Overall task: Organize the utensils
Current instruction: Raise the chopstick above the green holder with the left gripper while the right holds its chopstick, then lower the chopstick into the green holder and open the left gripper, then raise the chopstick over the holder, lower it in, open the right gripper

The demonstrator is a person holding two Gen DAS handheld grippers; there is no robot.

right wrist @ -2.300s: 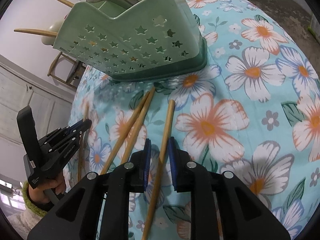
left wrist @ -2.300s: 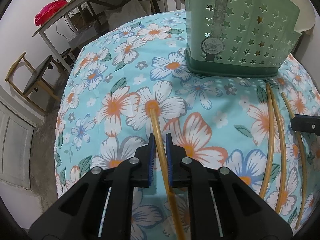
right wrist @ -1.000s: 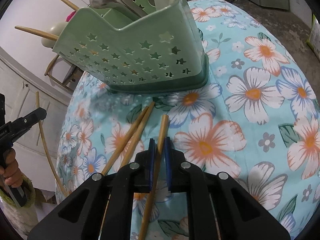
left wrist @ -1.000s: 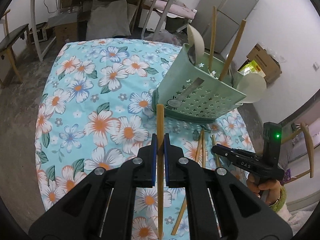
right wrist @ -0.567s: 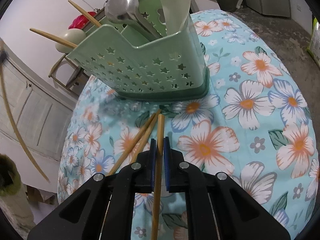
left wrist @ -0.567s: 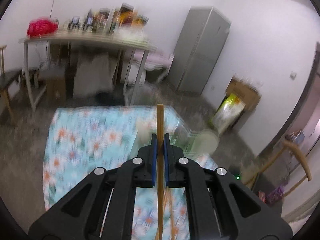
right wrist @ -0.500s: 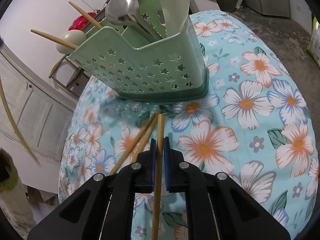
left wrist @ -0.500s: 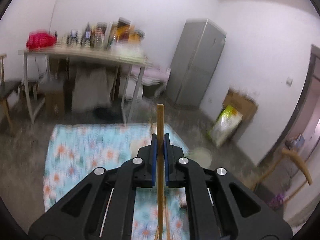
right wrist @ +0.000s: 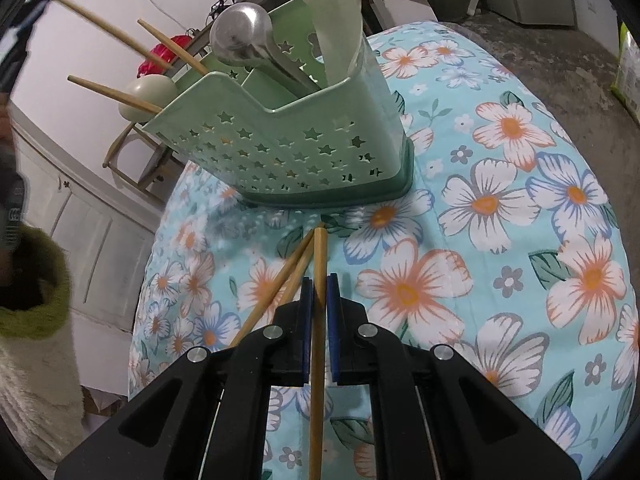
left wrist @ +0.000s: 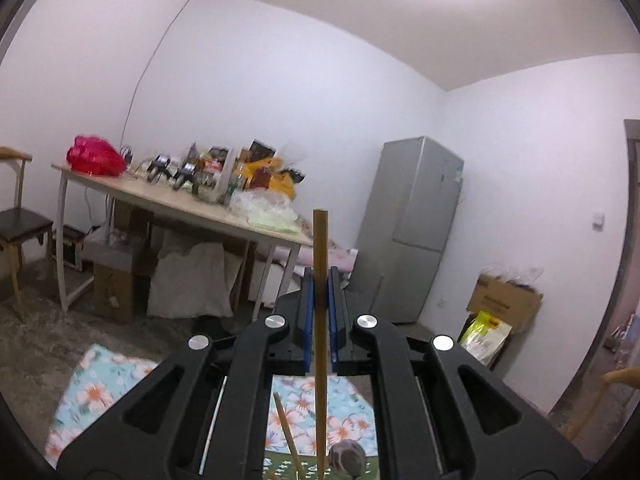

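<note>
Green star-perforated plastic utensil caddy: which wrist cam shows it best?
Right wrist view: the green star-perforated plastic utensil caddy shows whole, with its perforated wall, base and utensils inside. Left wrist view catches only a green sliver at the bottom edge, behind its gripper.

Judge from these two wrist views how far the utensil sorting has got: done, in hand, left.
Done: a ladle, spoons and chopsticks already stand in the green caddy. In hand: the left gripper and right gripper each clamp one chopstick. Left: two loose chopsticks lie on the floral cloth.

Blurred sleeve (right wrist: 28, 300), cut off at left edge
</note>
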